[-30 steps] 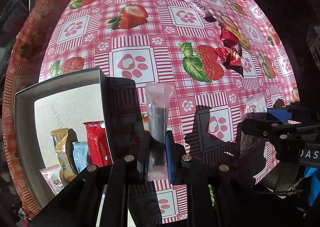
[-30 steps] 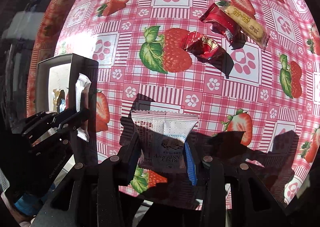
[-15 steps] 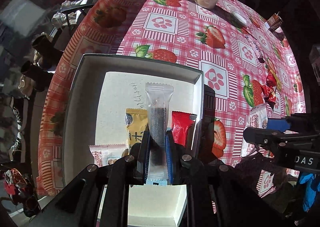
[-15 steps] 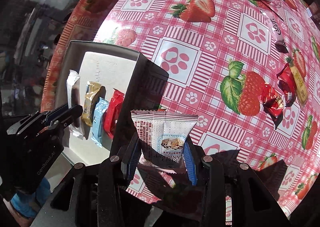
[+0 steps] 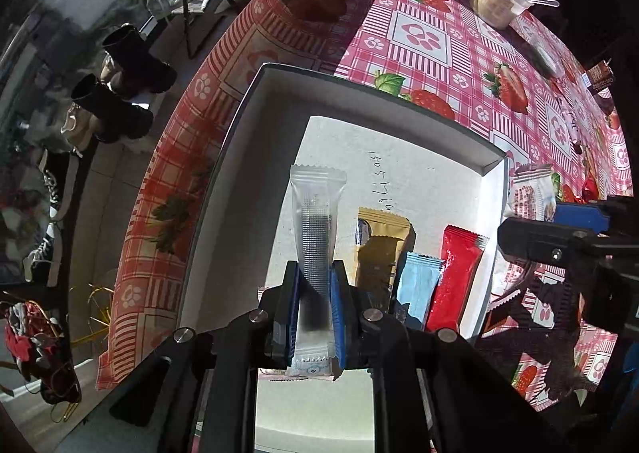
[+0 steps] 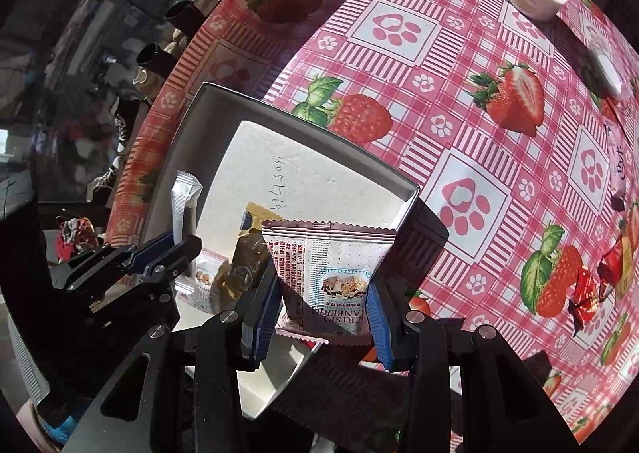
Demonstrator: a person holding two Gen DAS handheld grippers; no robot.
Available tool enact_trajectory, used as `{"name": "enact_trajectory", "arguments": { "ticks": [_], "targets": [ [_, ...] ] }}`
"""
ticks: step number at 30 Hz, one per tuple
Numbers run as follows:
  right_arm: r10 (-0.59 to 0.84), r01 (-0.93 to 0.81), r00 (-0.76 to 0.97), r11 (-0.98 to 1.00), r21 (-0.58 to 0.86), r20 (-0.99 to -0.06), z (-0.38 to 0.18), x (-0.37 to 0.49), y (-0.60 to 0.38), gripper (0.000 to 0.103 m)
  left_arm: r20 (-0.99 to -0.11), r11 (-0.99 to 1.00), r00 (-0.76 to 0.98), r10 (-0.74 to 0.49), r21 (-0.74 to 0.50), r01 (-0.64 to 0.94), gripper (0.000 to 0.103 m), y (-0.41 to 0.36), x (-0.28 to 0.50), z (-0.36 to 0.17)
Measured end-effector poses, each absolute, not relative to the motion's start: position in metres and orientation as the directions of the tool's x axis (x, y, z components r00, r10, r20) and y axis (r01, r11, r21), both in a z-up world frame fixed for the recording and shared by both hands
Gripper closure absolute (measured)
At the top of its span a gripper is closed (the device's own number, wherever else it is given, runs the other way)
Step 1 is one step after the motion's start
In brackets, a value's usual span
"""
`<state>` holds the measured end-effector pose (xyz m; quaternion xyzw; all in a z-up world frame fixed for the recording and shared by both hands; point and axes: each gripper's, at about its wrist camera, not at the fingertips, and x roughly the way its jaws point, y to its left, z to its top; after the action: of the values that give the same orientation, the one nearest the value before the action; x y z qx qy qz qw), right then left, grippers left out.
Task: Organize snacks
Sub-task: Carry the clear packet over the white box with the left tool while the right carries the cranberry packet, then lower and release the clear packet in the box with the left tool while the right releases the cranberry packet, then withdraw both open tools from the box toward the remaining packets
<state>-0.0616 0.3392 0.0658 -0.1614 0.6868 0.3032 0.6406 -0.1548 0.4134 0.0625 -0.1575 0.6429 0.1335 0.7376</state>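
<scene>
While both hands hang above the table, the left gripper point(image 5: 313, 281) is clenched tight on a clear, slim stick packet point(image 5: 315, 221), pinched low on its length so the crimped top stands far out past the blue pads point(image 5: 336, 293). The packet's long axis runs straight along the fingers, pointing down into the open box point(image 5: 255, 133). Directly under those jaws lies bare cardboard floor, the left stretch of the box. Just to the right, a gold sachet point(image 5: 379, 245), a pale blue sachet point(image 5: 419, 281) and a red sachet point(image 5: 455, 273) lie side by side, all lengthwise the same way, so the free lane sits left of the gold one.

Over to the right gripper point(image 6: 323, 305): its jaws stand partly apart, grasping a wide cranberry crisp packet point(image 6: 327, 265) by both side edges, printed face up toward the camera. It hovers over the box's right corner point(image 6: 407, 189), straddling the rim, half above the strawberry tablecloth point(image 6: 459, 53).

My read: the left hand is the better placed, already inside the walls, and only needs to lower and let go. More wrapped snacks point(image 6: 591, 289) wait at the far right of the table, well apart from the box.
</scene>
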Motion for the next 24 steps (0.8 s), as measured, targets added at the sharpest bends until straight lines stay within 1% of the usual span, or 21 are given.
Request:
{"name": "enact_trajectory", "arguments": {
  "ticks": [3, 6, 7, 8, 9, 10, 11, 13, 14, 15, 16, 20, 23, 24],
  "targets": [
    [0.152, -0.616, -0.131, 0.762, 0.2, -0.98, 0.06, -0.061, 0.349, 0.06, -0.992, 0.912, 0.129, -0.003, -0.056, -0.406, 0.086, 0.416, -0.155, 0.06],
    [0.144, -0.612, -0.133, 0.767, 0.196, -0.981, 0.06, -0.061, 0.353, 0.06, -0.993, 0.913, 0.116, 0.01, -0.038, -0.405, 0.077, 0.414, -0.154, 0.058],
    [0.144, -0.608, -0.139, 0.769, 0.199, -0.98, 0.059, -0.06, 0.354, 0.06, -0.994, 0.915, 0.113, 0.015, -0.032, -0.403, 0.067, 0.414, -0.154, 0.058],
    [0.144, -0.604, -0.145, 0.77, 0.203, -0.979, 0.059, -0.06, 0.354, 0.059, -0.993, 0.916, 0.112, 0.023, -0.024, -0.402, 0.054, 0.413, -0.155, 0.059],
    [0.144, -0.601, -0.15, 0.772, 0.205, -0.978, 0.058, -0.06, 0.353, 0.059, -0.993, 0.916, 0.113, 0.03, -0.018, -0.401, 0.047, 0.412, -0.155, 0.059],
    [0.145, -0.598, -0.152, 0.775, 0.207, -0.978, 0.059, -0.06, 0.351, 0.059, -0.992, 0.917, 0.118, 0.039, -0.012, -0.399, 0.036, 0.412, -0.156, 0.061],
    [0.146, -0.595, -0.155, 0.776, 0.21, -0.977, 0.059, -0.06, 0.35, 0.059, -0.992, 0.918, 0.121, 0.044, -0.008, -0.397, 0.03, 0.412, -0.157, 0.062],
    [0.149, -0.586, -0.164, 0.78, 0.218, -0.975, 0.059, -0.061, 0.347, 0.058, -0.991, 0.919, 0.122, 0.047, -0.005, -0.394, 0.027, 0.411, -0.156, 0.063],
    [0.148, -0.583, -0.165, 0.783, 0.218, -0.975, 0.059, -0.061, 0.345, 0.046, -0.992, 0.92, 0.118, 0.047, -0.003, -0.391, 0.026, 0.41, -0.156, 0.063],
    [0.151, -0.58, -0.16, 0.786, 0.217, -0.975, 0.059, -0.061, 0.345, 0.031, -0.992, 0.921, 0.113, 0.047, -0.001, -0.389, 0.025, 0.41, -0.155, 0.063],
    [0.156, -0.576, -0.155, 0.788, 0.218, -0.976, 0.06, -0.061, 0.343, 0.027, -0.993, 0.922, 0.108, 0.048, 0.002, -0.387, 0.025, 0.41, -0.154, 0.062],
    [0.144, -0.547, -0.162, 0.81, 0.21, -0.976, 0.058, -0.057, 0.33, 0.027, -0.995, 0.924, 0.092, 0.042, 0.004, -0.382, 0.024, 0.406, -0.151, 0.062],
    [0.14, -0.512, -0.154, 0.835, 0.2, -0.978, 0.057, -0.055, 0.316, 0.0, -0.996, 0.929, 0.083, 0.034, 0.001, -0.37, 0.024, 0.4, -0.148, 0.063],
    [0.138, -0.5, -0.152, 0.843, 0.196, -0.979, 0.056, -0.054, 0.31, 0.0, -0.996, 0.931, 0.081, 0.03, -0.001, -0.364, 0.024, 0.397, -0.146, 0.064]
  ]
}}
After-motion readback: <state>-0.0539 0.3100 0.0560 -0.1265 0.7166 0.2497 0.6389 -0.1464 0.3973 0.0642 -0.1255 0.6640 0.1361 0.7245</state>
